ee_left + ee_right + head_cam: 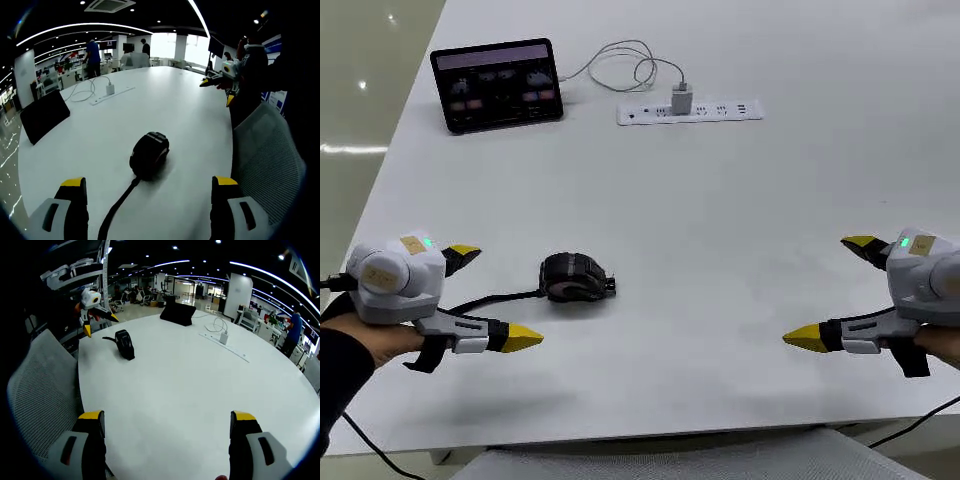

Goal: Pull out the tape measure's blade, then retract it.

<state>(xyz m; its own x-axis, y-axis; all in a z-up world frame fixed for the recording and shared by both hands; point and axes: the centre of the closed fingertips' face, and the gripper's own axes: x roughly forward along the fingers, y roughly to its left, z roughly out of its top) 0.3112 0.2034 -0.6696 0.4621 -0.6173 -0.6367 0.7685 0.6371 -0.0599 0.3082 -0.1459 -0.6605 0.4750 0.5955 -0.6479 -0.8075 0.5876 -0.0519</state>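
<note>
I hold my left tool point(498, 293) spread wide, nothing between its yellow-tipped jaws, and low over the white desk point(740, 230). The black, rounded tape measure point(575, 277) lies flat just ahead of it, in line with the gap. I judge that this lines me up to close on the case and steady it. A thin black strap point(495, 298) trails from the case back toward this tool and runs between its jaws, not gripped.

My right tool point(828, 291) is also spread and empty. It is well apart from the tape measure, facing it across bare desk, probably so it can come in and take the blade's end. I can't make out the blade's hook from here. It may sit on the small nub on the side of the case nearest my right tool.

Nothing lies between either tool and the case. Far beyond both tools are a black tablet point(498, 84) propped upright and a white power strip point(690, 110) with a white charger and coiled cable point(620, 62). None of these are in the way. A grey mesh chair point(650, 460) sits behind my tools at the desk's near edge.
</note>
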